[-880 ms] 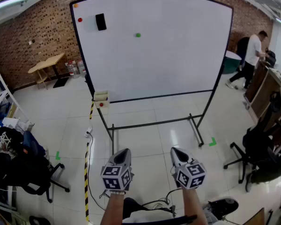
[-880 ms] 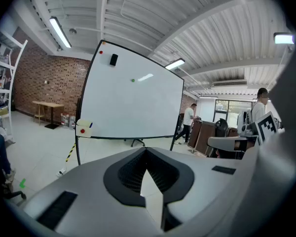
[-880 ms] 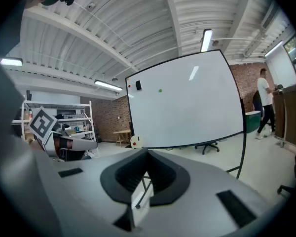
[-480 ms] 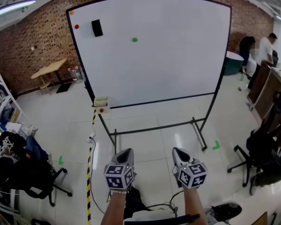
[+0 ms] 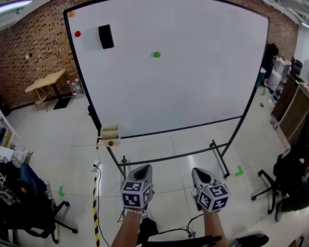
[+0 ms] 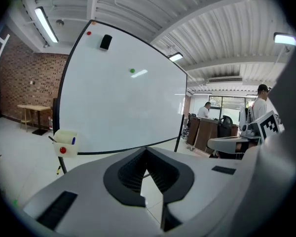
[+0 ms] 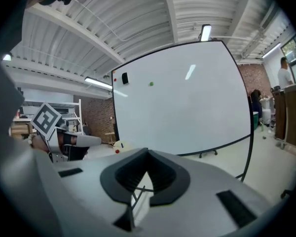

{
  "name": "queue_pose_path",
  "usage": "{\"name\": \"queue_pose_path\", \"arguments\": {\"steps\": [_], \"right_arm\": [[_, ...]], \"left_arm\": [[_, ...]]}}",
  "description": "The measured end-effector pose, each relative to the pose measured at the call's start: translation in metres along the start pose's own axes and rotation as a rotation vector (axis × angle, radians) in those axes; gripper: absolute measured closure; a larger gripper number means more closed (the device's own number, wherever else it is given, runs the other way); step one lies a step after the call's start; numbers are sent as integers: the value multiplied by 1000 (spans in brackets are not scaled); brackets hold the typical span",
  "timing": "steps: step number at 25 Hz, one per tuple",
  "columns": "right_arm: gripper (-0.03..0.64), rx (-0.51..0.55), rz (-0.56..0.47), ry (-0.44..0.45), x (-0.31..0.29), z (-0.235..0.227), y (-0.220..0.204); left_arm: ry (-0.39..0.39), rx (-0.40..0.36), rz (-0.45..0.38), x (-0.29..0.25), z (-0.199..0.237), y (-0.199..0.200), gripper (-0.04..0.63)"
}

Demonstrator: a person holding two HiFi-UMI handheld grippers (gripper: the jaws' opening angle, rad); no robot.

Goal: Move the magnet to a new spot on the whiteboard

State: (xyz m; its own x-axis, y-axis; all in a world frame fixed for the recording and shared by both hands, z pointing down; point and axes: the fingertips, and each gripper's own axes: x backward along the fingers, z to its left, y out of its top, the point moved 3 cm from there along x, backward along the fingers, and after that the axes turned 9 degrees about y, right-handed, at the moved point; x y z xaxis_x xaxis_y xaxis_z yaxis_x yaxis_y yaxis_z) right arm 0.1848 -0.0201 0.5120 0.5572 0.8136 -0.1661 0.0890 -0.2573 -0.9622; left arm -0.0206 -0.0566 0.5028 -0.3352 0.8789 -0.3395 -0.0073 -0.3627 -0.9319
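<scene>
Both held low, well back from the whiteboard (image 5: 195,86). Left hand-held gripper (image 5: 143,169) and right hand-held gripper (image 5: 199,173): jaws together, nothing between them. Green magnet (image 5: 156,54) sits upper-middle on the board, well apart from the black eraser (image 5: 106,36) and red magnet (image 5: 78,34) at top left. Stand crossbar (image 5: 168,153) lies between grippers and board. Head view only: yellow-black floor tape (image 5: 95,189), office chair (image 5: 286,174). Left gripper view only: people (image 6: 260,100) at a counter right of the board.

A small green magnet (image 5: 156,54) sticks high on the upright whiteboard (image 5: 195,91).
</scene>
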Motion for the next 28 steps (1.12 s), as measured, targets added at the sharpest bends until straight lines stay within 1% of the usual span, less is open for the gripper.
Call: {"name": "queue_pose_path", "arguments": {"steps": [3, 6, 9, 11, 15, 18, 24, 25, 28], "right_arm": [[607, -15, 1, -30, -62, -12, 23], [607, -24, -3, -55, -116, -20, 43], [607, -25, -9, -77, -159, -22, 52], [607, -27, -12, -87, -177, -23, 56], [607, -19, -6, -89, -203, -34, 68], [607, 24, -18, -71, -220, -47, 88], [600, 165, -58, -8, -247, -76, 150], [589, 189, -65, 5, -251, -80, 162], [586, 264, -109, 37, -264, -90, 203]], "left_arm": [[-17, 9, 6, -48, 44, 35, 597], [-37, 6, 5, -84, 82, 67, 597], [-61, -1, 0, -111, 111, 84, 597], [-82, -2, -2, -125, 123, 91, 597], [-102, 13, 2, -149, 132, 107, 597], [-93, 34, -11, -165, 135, 115, 597], [-46, 98, -37, -191, 132, 130, 597], [-34, 103, -42, -195, 132, 133, 597], [0, 114, -65, -202, 128, 144, 597]]}}
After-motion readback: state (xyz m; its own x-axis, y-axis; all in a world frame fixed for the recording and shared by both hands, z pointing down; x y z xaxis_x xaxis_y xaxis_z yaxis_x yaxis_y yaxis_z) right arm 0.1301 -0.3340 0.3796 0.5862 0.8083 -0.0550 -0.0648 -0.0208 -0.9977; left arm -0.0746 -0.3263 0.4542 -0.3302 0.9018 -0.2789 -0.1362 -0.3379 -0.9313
